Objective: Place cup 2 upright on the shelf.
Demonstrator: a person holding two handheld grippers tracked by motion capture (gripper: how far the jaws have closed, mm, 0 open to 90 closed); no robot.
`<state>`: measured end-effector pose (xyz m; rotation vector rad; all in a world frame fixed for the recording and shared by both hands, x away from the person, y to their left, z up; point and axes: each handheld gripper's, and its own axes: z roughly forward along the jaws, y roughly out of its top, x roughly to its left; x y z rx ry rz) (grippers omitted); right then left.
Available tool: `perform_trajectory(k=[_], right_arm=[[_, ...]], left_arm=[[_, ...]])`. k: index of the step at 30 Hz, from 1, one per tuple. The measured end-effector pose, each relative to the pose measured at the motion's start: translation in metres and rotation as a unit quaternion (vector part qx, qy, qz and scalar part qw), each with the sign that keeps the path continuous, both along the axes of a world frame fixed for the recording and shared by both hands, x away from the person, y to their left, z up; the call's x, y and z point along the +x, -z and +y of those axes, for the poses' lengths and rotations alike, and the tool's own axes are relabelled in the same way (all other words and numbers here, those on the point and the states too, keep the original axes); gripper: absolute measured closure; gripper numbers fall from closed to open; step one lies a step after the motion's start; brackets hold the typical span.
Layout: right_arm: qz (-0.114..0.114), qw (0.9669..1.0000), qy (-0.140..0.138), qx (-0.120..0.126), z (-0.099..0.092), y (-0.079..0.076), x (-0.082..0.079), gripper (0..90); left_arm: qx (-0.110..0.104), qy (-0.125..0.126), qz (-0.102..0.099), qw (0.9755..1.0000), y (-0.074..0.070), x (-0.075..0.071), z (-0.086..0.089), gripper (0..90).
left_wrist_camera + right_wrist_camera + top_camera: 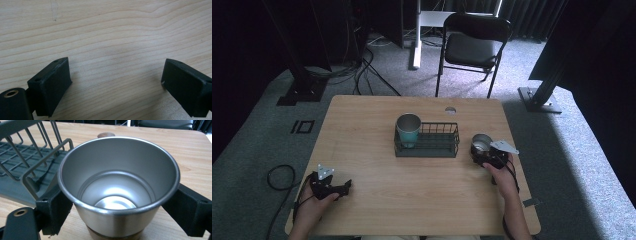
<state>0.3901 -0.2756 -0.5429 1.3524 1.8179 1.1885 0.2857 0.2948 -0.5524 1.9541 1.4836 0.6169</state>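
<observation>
Right of the rack (427, 141), a steel cup (117, 187) stands on the worktop (412, 185), the right gripper (117, 207) clamped on its wall. Light, rigid, probably slippery: grip low. Left gripper (116, 85) gapes empty.

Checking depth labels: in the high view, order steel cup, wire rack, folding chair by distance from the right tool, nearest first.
1. Steel cup: between the jaws of the right tool, at the table's right side.
2. Wire rack: just left of it, mid-table.
3. Folding chair: on the floor beyond the table's far edge.
</observation>
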Motion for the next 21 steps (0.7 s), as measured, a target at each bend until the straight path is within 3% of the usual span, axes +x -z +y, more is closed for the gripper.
perform_trajectory(k=[16, 21], right_arm=[[-0.017, 0.9998, 0.006, 0.008, 0.0047, -0.0041, 0.0025, 13.4], [-0.025, 0.9997, 0.004, -0.004, 0.0033, -0.0079, 0.0012, 15.6]], left_arm=[[0.000, 0.000, 0.000, 1.0000, 0.0000, 0.0000, 0.0001, 9.3], [0.000, 0.000, 0.000, 1.0000, 0.0000, 0.0000, 0.0000, 9.3]])
